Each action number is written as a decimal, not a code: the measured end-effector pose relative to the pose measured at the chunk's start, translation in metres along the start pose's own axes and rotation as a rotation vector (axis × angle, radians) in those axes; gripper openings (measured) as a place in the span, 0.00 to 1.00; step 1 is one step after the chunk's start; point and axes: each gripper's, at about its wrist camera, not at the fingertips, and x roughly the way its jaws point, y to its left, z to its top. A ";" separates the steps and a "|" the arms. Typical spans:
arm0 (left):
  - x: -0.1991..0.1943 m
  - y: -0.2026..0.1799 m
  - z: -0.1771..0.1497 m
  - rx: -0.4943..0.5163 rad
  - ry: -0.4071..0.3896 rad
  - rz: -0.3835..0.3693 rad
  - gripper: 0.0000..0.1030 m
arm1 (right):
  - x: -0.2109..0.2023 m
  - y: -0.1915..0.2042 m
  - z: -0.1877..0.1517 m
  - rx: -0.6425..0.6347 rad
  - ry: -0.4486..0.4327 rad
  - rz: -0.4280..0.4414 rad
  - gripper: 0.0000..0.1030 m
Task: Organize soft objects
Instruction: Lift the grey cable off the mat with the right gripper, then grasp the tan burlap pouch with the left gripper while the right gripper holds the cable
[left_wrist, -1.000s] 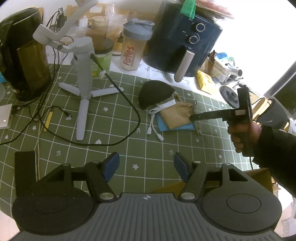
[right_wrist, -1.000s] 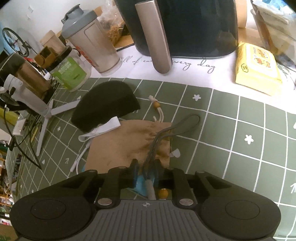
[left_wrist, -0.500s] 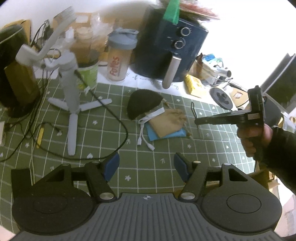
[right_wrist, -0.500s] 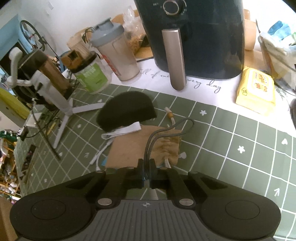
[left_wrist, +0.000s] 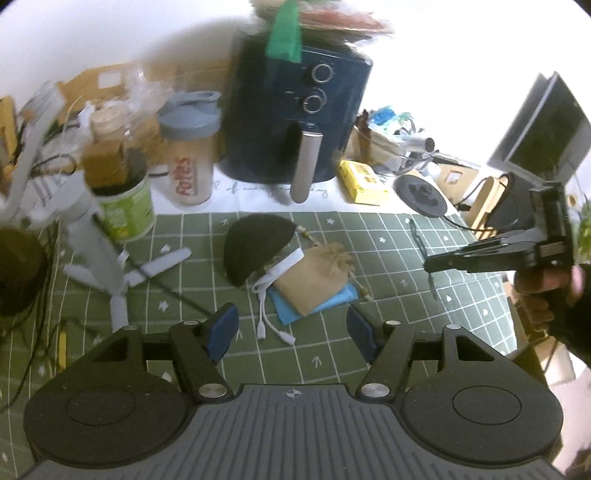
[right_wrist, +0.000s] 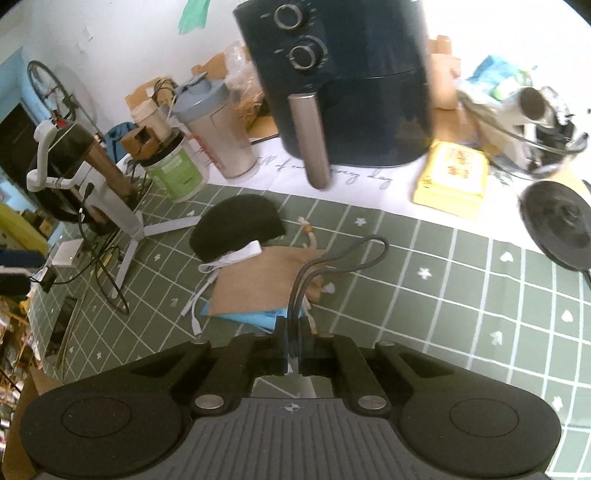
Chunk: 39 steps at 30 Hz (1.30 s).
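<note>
We see the right hand-held gripper (right_wrist: 293, 343) at the near edge, its jaws closed tight on a grey cord (right_wrist: 343, 258) that loops up and away to the right, lifted off the green mat (right_wrist: 461, 295). Just beyond the jaws lies a tan pouch (right_wrist: 258, 284) on a blue cloth (right_wrist: 251, 318), with a white cable (right_wrist: 207, 295) trailing off its left side. A black pad (right_wrist: 236, 225) sits just behind the pouch, to the left. At the far side of the table (right_wrist: 369, 188) stand an air fryer (right_wrist: 351, 85), a shaker bottle (right_wrist: 218, 129) and a green jar (right_wrist: 177, 170); a yellow pack (right_wrist: 450, 177) lies to the right. A white tripod (right_wrist: 125, 218) stands at far left.
</note>
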 end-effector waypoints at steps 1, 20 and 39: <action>0.004 -0.001 0.002 0.014 0.004 -0.001 0.62 | -0.003 -0.001 -0.001 0.001 -0.002 -0.006 0.07; 0.093 -0.038 0.015 0.347 0.070 -0.074 0.62 | -0.053 -0.022 -0.050 0.124 -0.049 -0.108 0.07; 0.211 -0.053 0.003 0.517 0.211 -0.051 0.29 | -0.083 -0.021 -0.095 0.235 -0.067 -0.146 0.07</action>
